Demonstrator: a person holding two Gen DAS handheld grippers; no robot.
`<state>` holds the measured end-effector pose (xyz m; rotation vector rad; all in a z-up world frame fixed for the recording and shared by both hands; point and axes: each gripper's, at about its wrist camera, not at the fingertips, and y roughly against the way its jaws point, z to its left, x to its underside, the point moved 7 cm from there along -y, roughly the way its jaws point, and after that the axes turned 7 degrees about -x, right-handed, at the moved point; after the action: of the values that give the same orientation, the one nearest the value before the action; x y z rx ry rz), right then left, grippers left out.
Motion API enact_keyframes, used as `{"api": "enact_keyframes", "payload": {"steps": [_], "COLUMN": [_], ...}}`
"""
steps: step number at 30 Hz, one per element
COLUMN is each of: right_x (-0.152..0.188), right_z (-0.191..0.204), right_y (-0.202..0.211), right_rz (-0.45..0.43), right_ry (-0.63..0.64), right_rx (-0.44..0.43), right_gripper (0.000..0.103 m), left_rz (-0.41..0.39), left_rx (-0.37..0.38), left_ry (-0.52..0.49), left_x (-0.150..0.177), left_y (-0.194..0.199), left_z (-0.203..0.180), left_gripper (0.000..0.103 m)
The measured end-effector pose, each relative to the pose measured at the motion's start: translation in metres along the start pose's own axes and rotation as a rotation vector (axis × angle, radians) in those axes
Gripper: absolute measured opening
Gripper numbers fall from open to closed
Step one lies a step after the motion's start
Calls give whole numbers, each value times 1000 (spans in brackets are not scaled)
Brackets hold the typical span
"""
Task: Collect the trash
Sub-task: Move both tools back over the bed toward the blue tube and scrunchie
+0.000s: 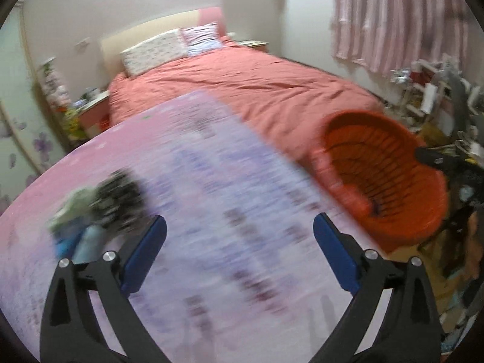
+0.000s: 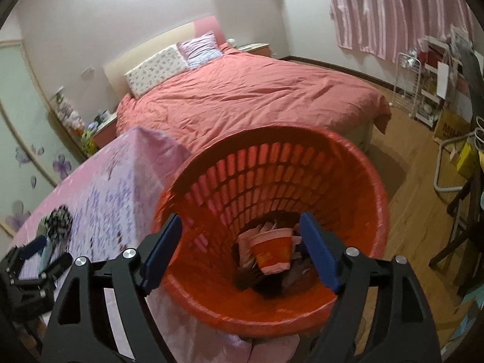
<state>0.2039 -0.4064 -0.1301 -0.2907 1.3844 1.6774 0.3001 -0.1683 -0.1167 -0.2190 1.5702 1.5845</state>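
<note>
Hovering over the pink and lilac patterned cloth-covered surface [image 1: 211, 181], the left claw [image 1: 239, 236] is standing spread wide with nothing between its blue pads, and the left wrist view is smearing badly, so the crumpled heap of green, black-and-white and blue wrappers [image 1: 96, 208] is lying off to the left of the claw rather than between its fingers; a closing there would be catching only cloth or clipping the heap's edge and scattering it. The tall red-orange slotted plastic basket [image 1: 384, 178] is sitting at the right of that surface, near its edge. Moving to the right wrist view, the right claw [image 2: 240, 249] is also standing spread and empty, poised over the mouth of the basket [image 2: 348, 163], where an orange paper cup [image 2: 272, 252] is lying on other rubbish at the bottom. Its left finger is hanging close by the rim, so a careless swing is risking a knock that tips the basket toward the wooden floor [image 2: 408, 187].
</note>
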Motion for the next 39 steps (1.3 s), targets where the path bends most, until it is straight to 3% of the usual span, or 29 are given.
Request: {"api": "enact_keyframes", "payload": {"steps": [7, 12, 17, 21, 23, 26, 32, 36, 39], "right_x": [16, 30, 43, 50, 54, 58, 68, 75, 81], "right_z": [45, 75, 95, 103, 108, 116, 134, 150, 162], "right_y": [2, 1, -2, -3, -5, -5, -9, -14, -17], "right_rz": [-2, 1, 41, 58, 64, 71, 87, 103, 109], "right_ry": [117, 178, 210, 207, 204, 207, 235, 266, 292], "right_rx": [0, -31, -71, -88, -96, -107, -132, -141, -143], "right_gripper": [80, 80, 80, 80, 80, 80, 80, 80, 80], "left_rz": [24, 54, 107, 122, 124, 133, 128, 147, 162], "left_rx": [-154, -196, -175, -155, -160, -159, -201, -307, -330], "left_ry": [119, 168, 167, 176, 197, 229, 261, 316, 369], "left_x": [36, 48, 51, 49, 47, 51, 87, 102, 104], "left_y": [2, -9, -29, -43, -44, -43, -13, -8, -13], "left_z": [109, 148, 147, 141, 144, 148, 167, 207, 233], "left_gripper": [96, 92, 71, 62, 39, 32, 31, 38, 64]}}
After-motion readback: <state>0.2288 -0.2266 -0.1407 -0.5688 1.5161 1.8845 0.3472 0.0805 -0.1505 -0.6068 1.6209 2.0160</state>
